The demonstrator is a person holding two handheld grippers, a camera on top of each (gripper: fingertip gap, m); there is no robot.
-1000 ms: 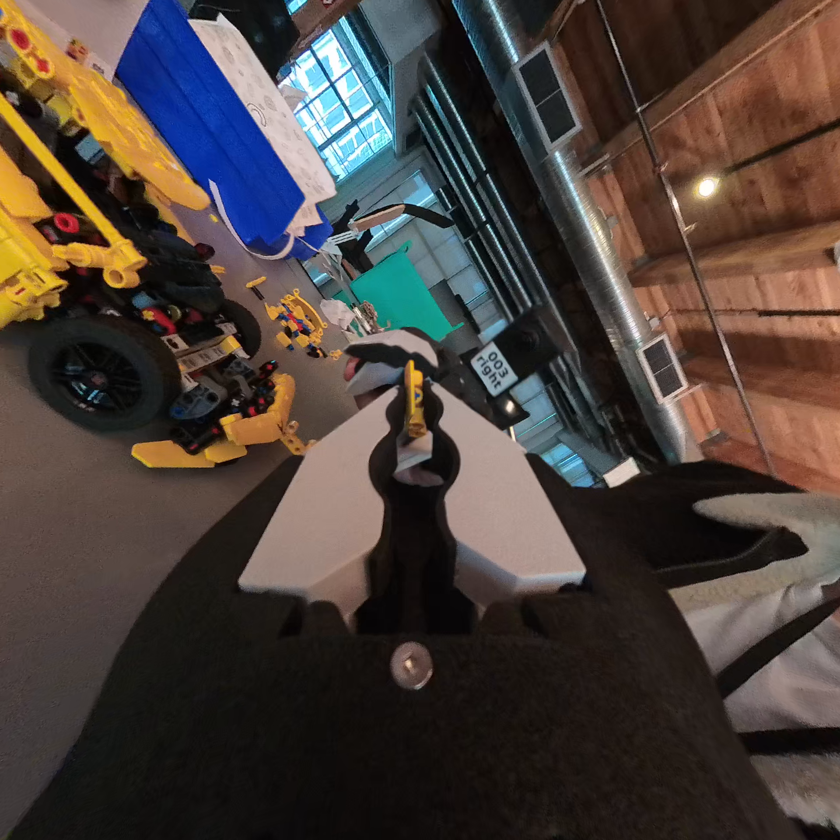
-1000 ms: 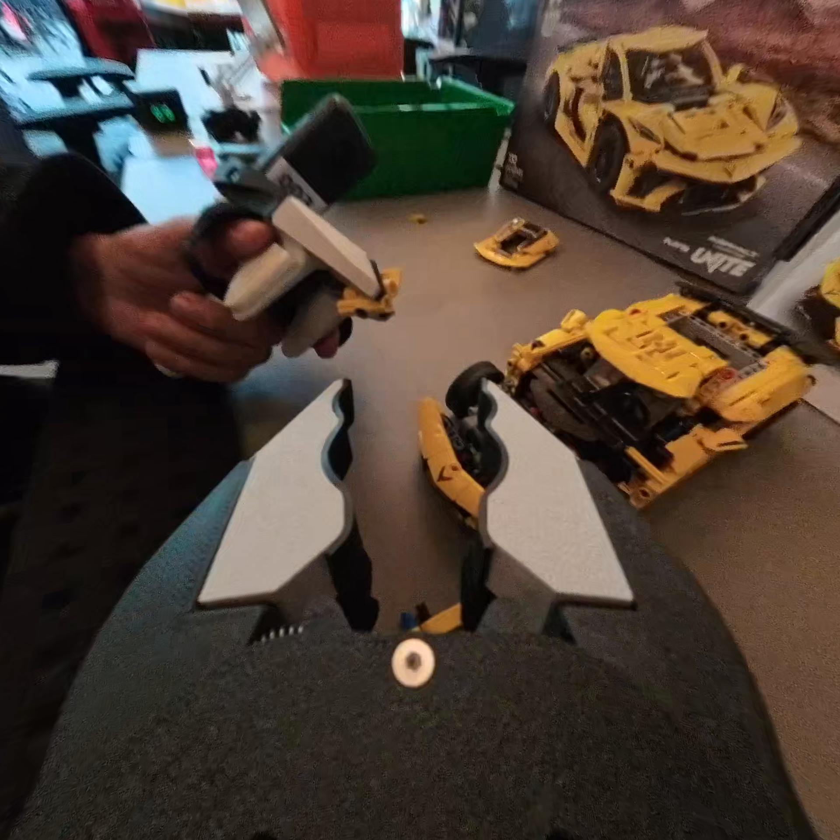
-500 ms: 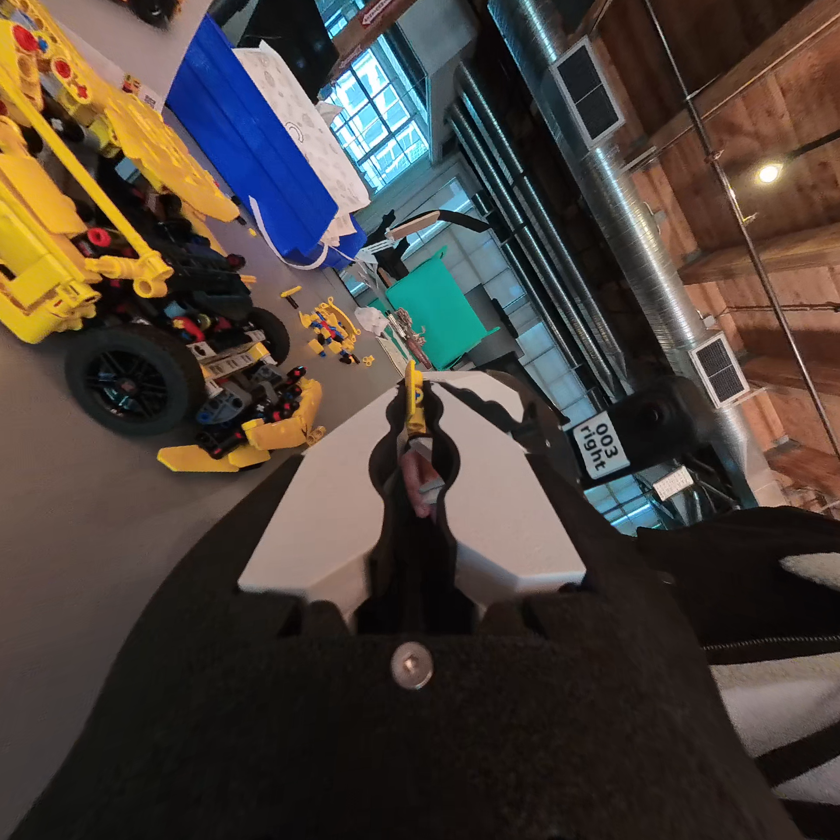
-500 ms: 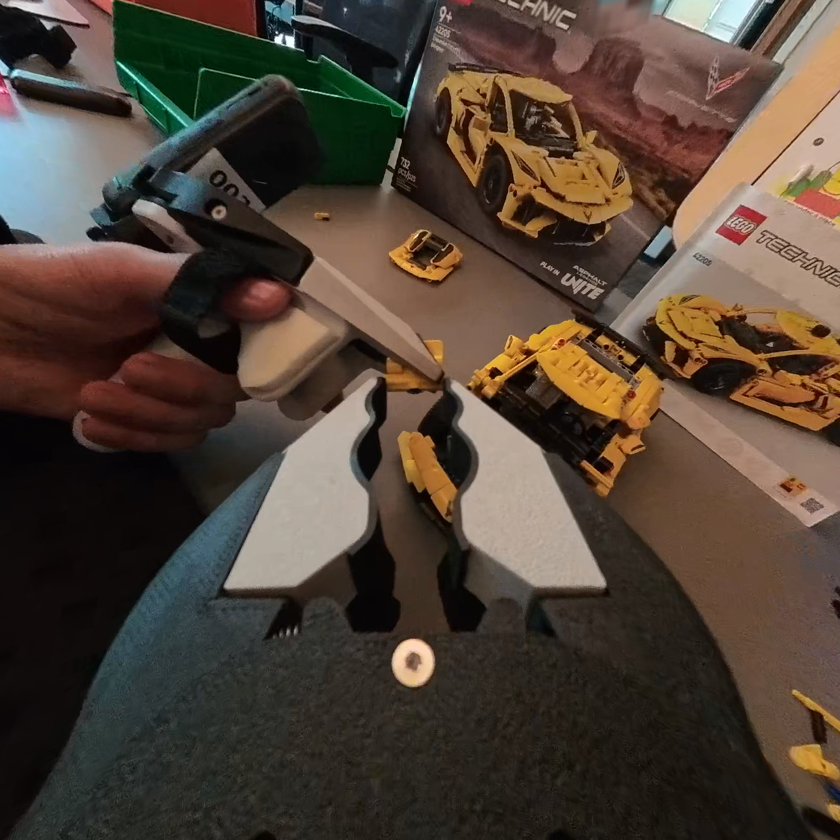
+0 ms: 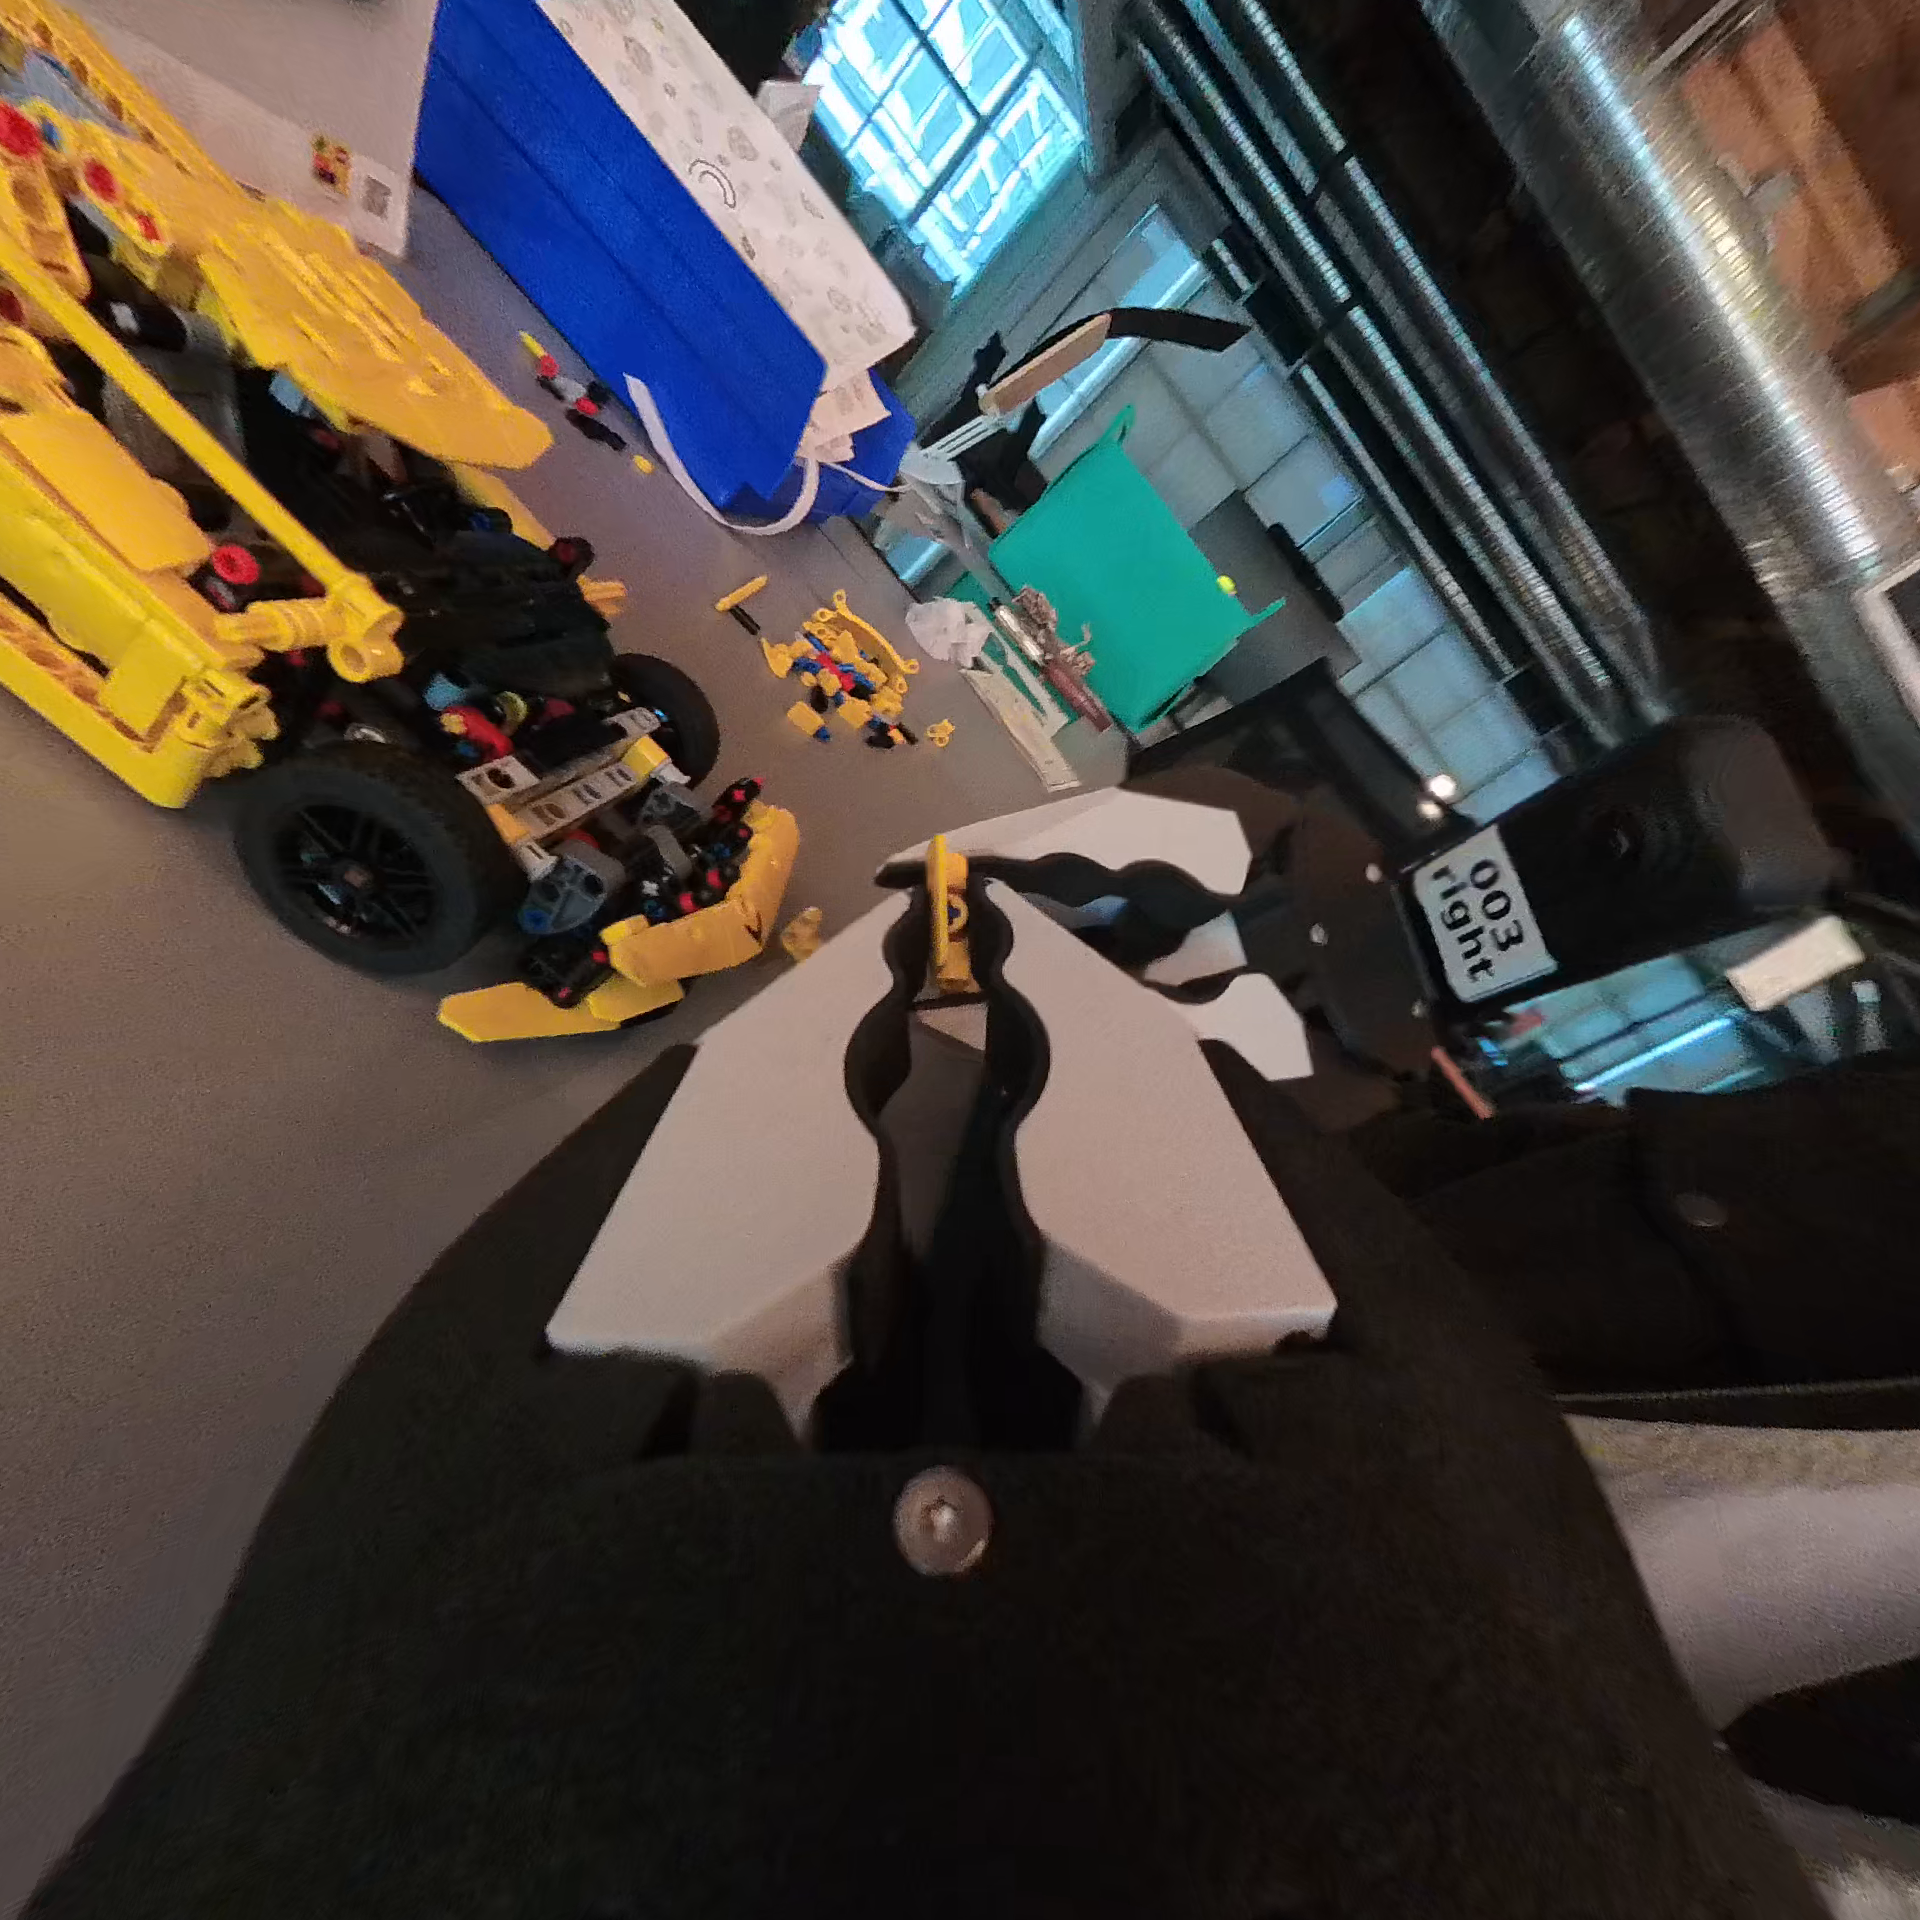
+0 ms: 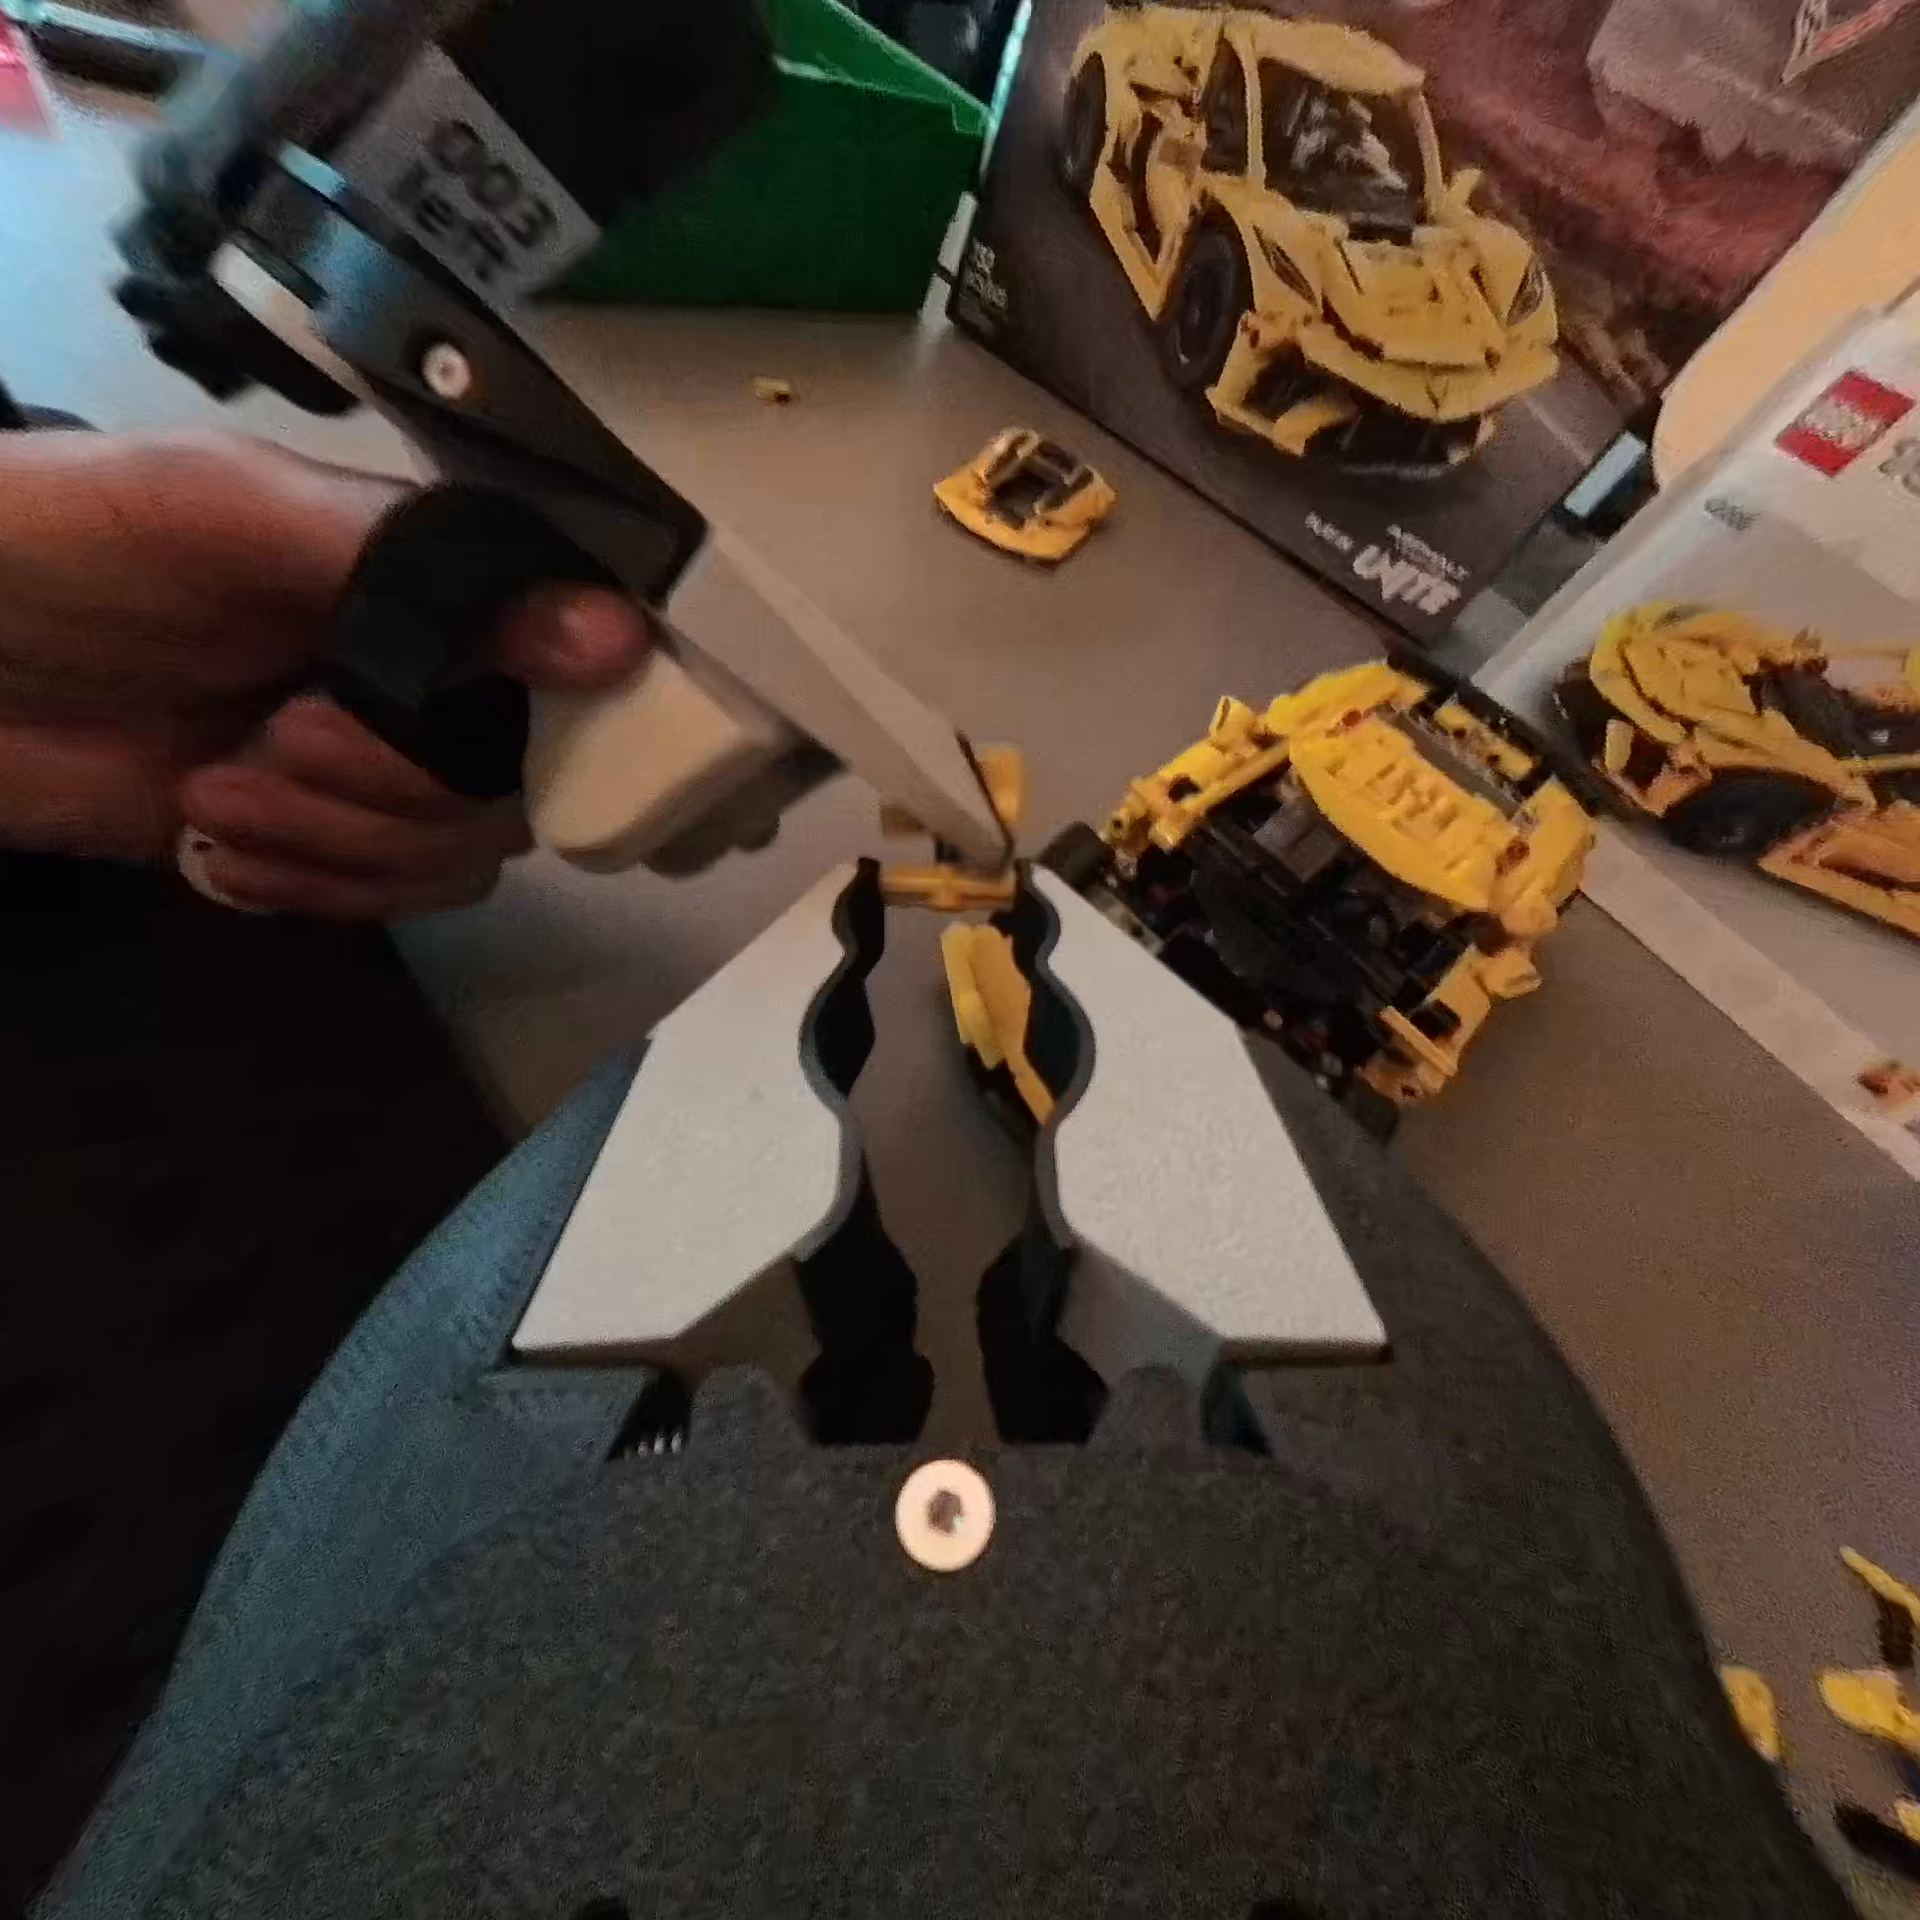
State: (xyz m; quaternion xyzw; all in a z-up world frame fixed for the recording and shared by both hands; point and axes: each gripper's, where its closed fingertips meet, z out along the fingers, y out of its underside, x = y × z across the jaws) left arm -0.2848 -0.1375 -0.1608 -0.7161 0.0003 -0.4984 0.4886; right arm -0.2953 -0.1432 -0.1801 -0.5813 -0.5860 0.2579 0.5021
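Grey tabletop (image 5: 156,1195) fills the left of the left wrist view; same surface runs through the middle of the right wrist view. Largest item on it: part-built yellow brick car (image 5: 260,623) at upper left in the left view, black wheel and exposed red/blue pins facing the camera; in the right view it sits right of centre (image 6: 1340,862).

Printed set box (image 6: 1351,260) with a yellow car picture stands at upper right, green bin (image 6: 790,208) at top centre, booklet (image 6: 1766,675) at the right edge. Blue bin (image 5: 623,249) at the top of the left view. Loose yellow sub-assembly (image 6: 1023,494) lies apart, above centre.

Left gripper (image 5: 940,925): fingers pressed together, pinching a small yellow brick piece (image 5: 943,914) edge-on at the tips, centre frame, held off the table. Right view shows that piece (image 6: 956,873) sticking out below the left gripper's (image 6: 977,821) tips.

Right gripper (image 6: 940,883): jaws partly spread, one each side of the piece; whether they touch it I can't tell. In the left view, right gripper (image 5: 1049,883) sits just behind the piece.
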